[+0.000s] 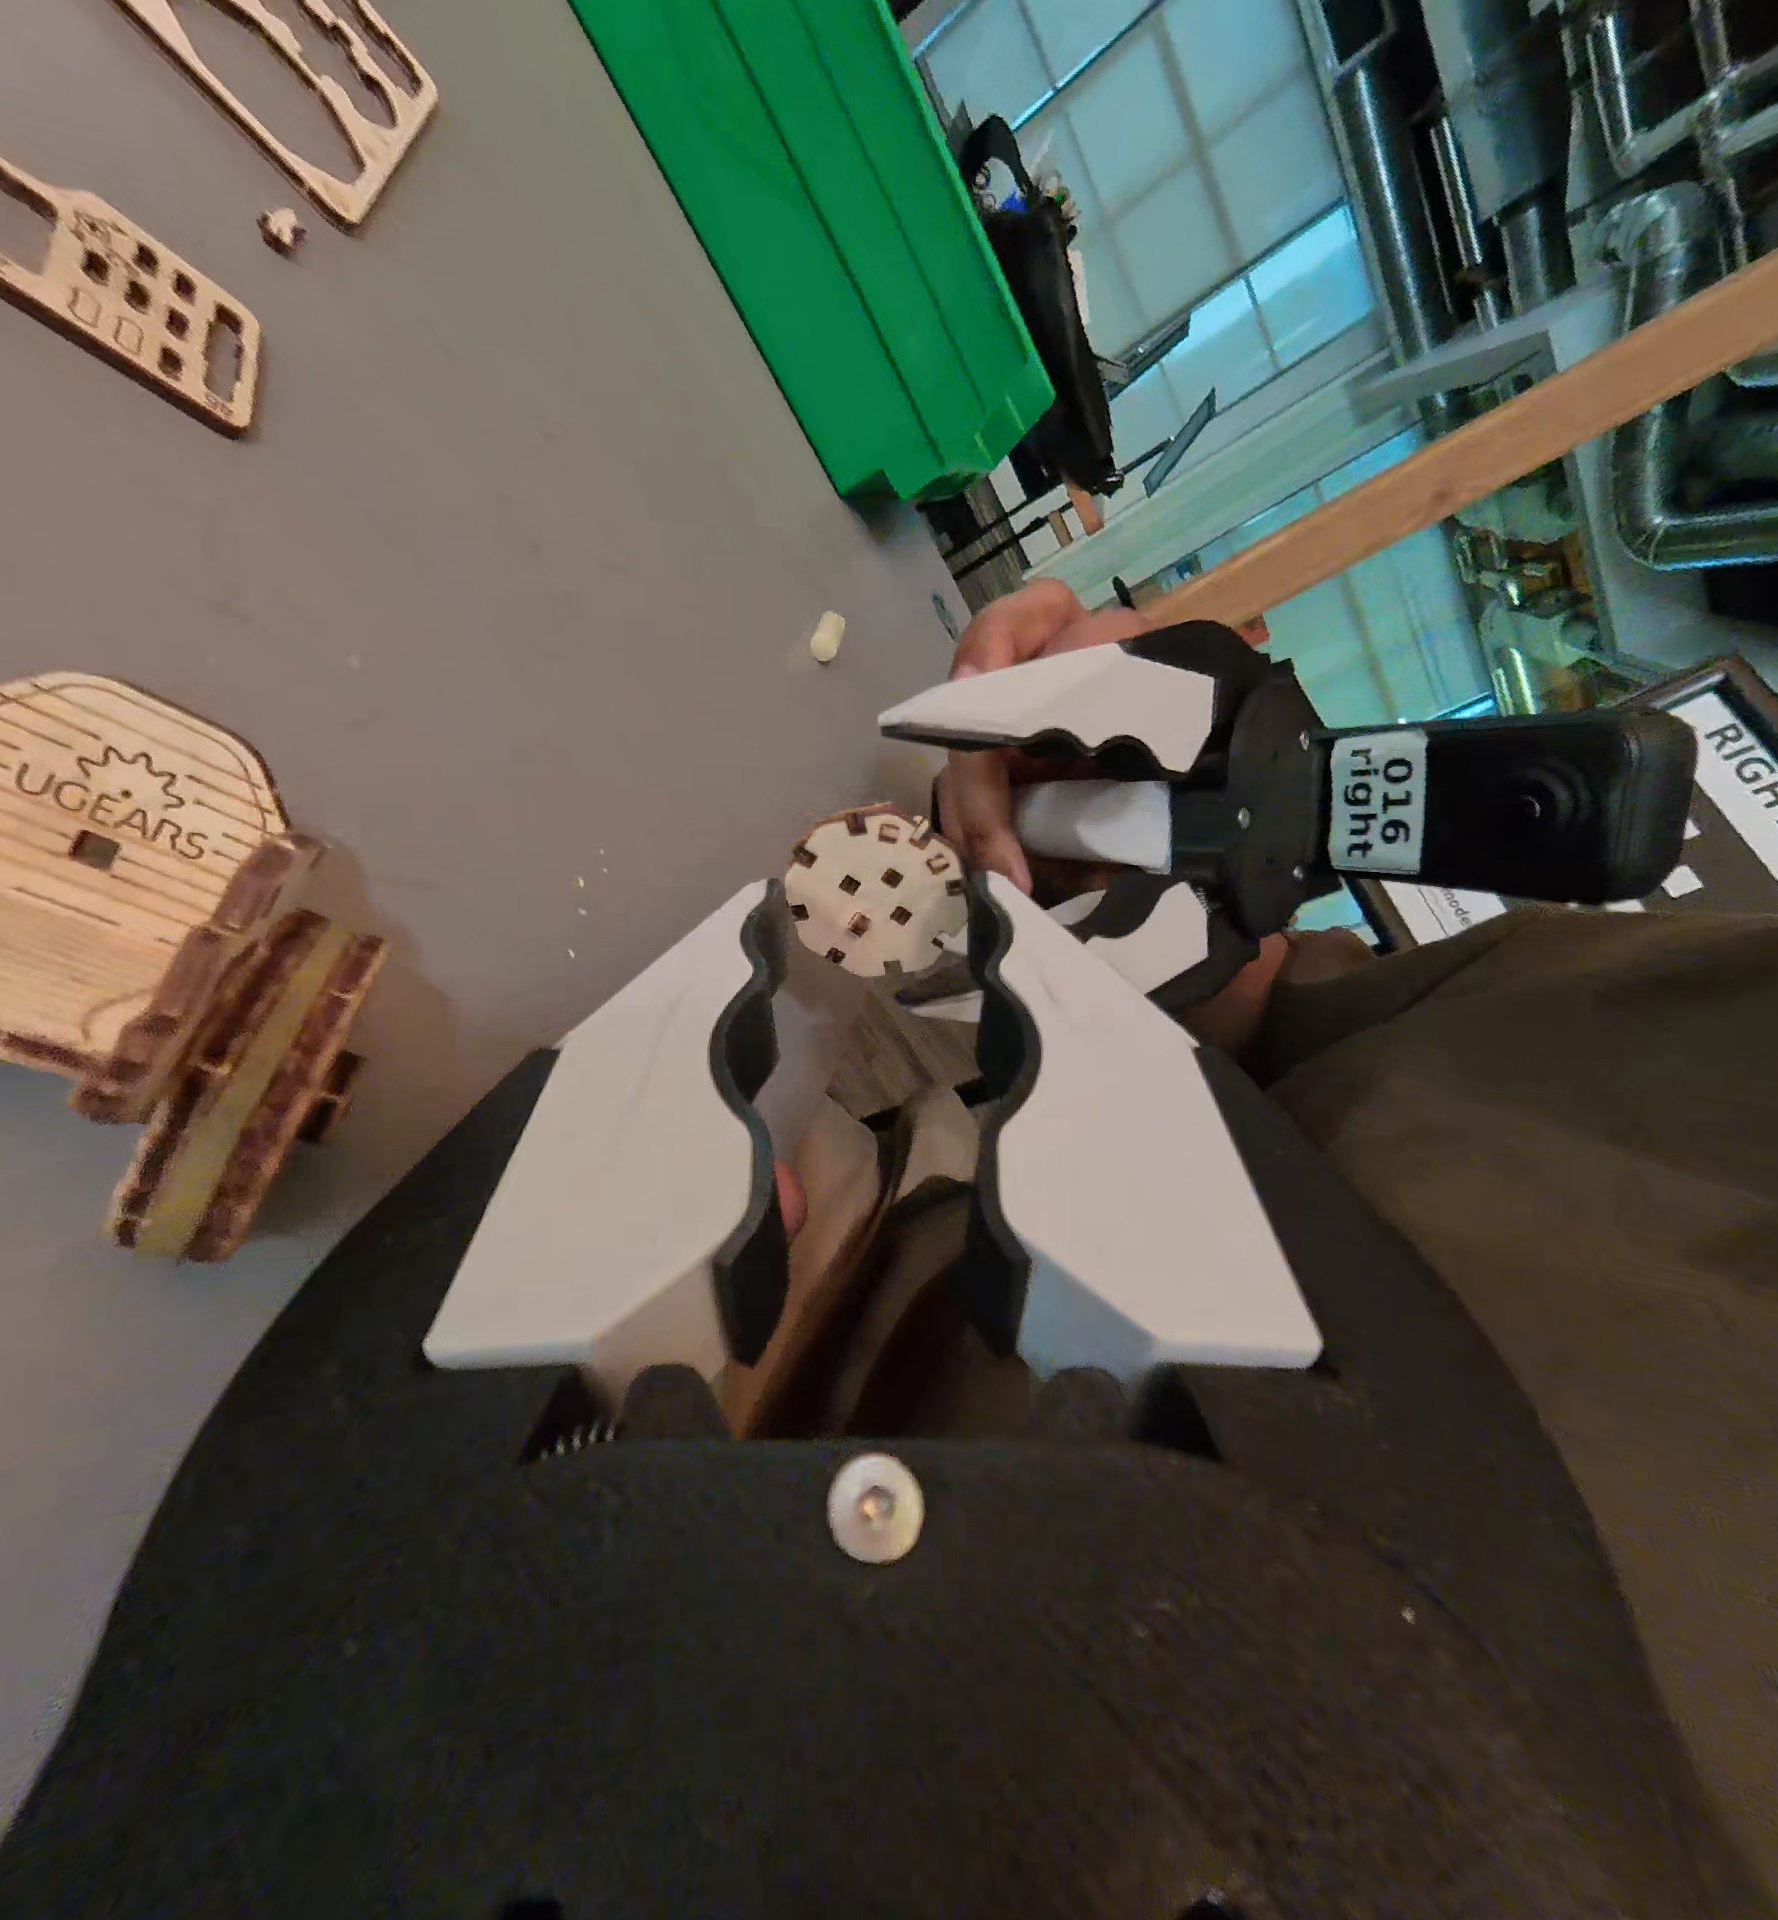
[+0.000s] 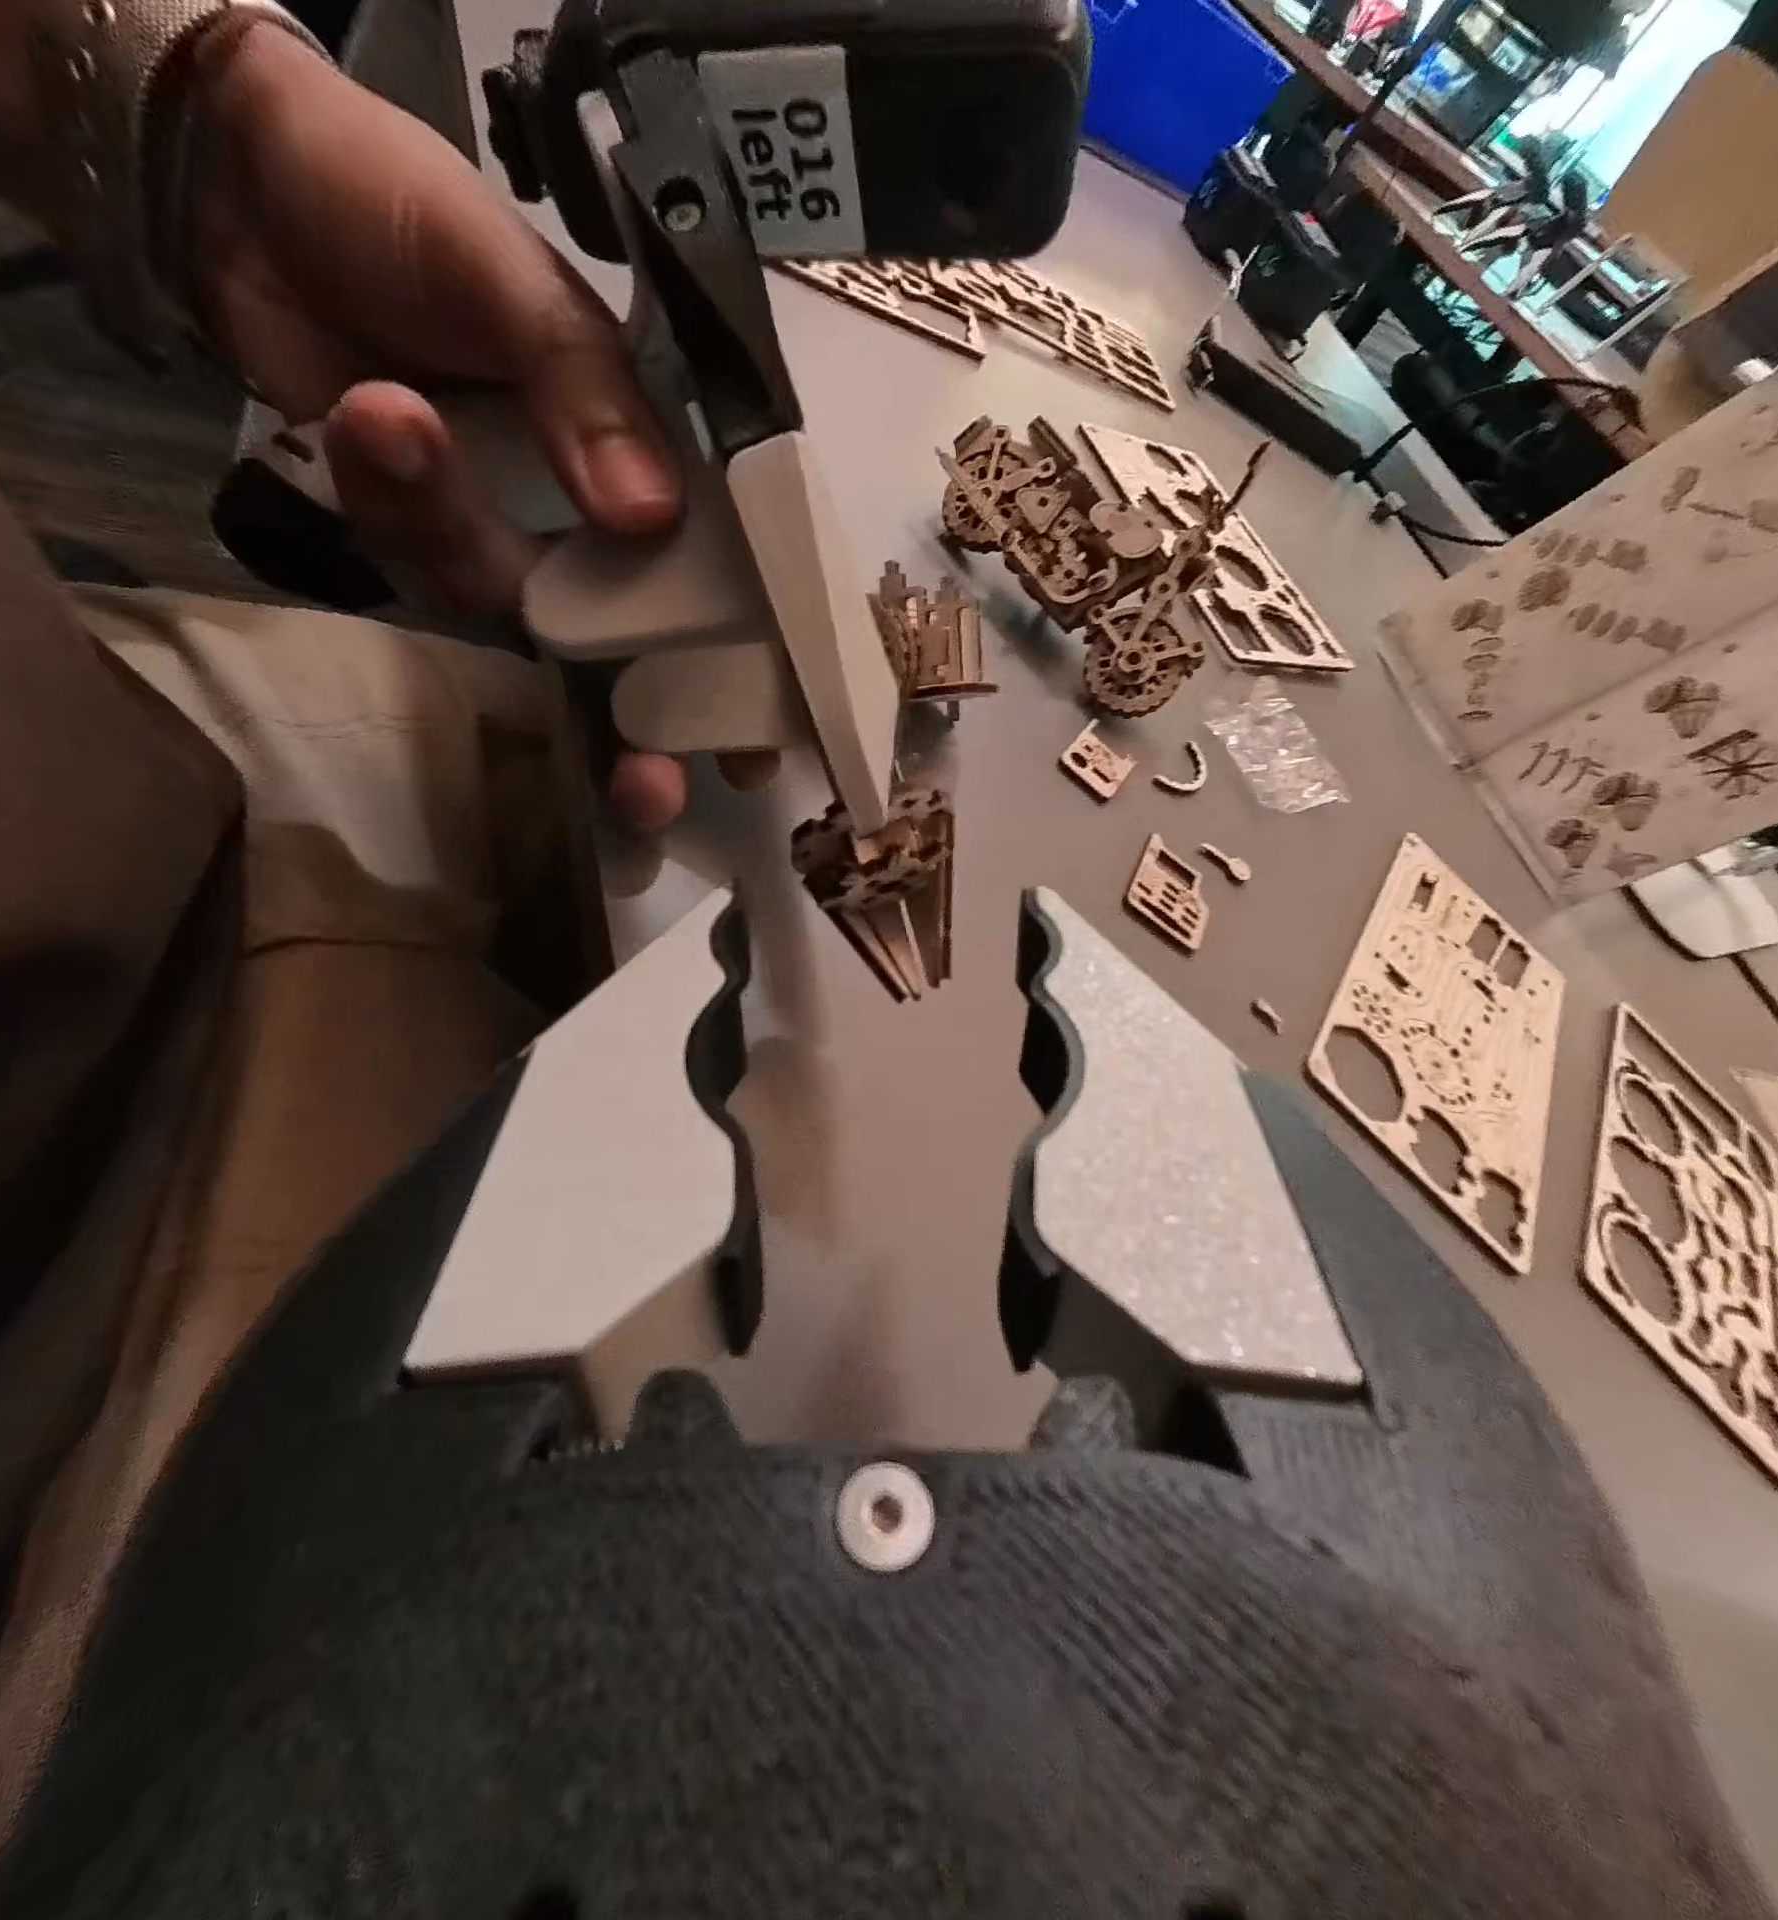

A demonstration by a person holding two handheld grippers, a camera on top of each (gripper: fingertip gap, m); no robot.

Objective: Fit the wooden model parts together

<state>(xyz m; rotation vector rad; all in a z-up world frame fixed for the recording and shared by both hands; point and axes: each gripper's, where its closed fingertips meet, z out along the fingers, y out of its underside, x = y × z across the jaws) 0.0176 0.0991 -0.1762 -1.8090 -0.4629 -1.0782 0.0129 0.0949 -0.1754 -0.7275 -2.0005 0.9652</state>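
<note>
— Wooden toothed disc assembly (image 1: 877, 902), where is it?
— Pinched at the left gripper (image 1: 877, 914) fingertips, held above the bench (image 1: 511, 582) near its edge.
— And the right gripper (image 2: 880, 935)?
— Jaws apart, gripping nothing, just beside that assembly.

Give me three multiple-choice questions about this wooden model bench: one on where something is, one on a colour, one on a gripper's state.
1. Where is the toothed wooden disc?
A. Flat on the table
B. Between the left gripper's fingertips
C. In the bin

2. What colour is the bin at the table's edge?
A. Green
B. Red
C. White

3. How is the right gripper?
A. Shut on a part
B. Open, holding nothing
C. Out of view

Answers: 1 B, the disc sits at the fingertips, off the table. 2 A, it is plainly green. 3 B, its fingers stand apart with bare table between.
</note>
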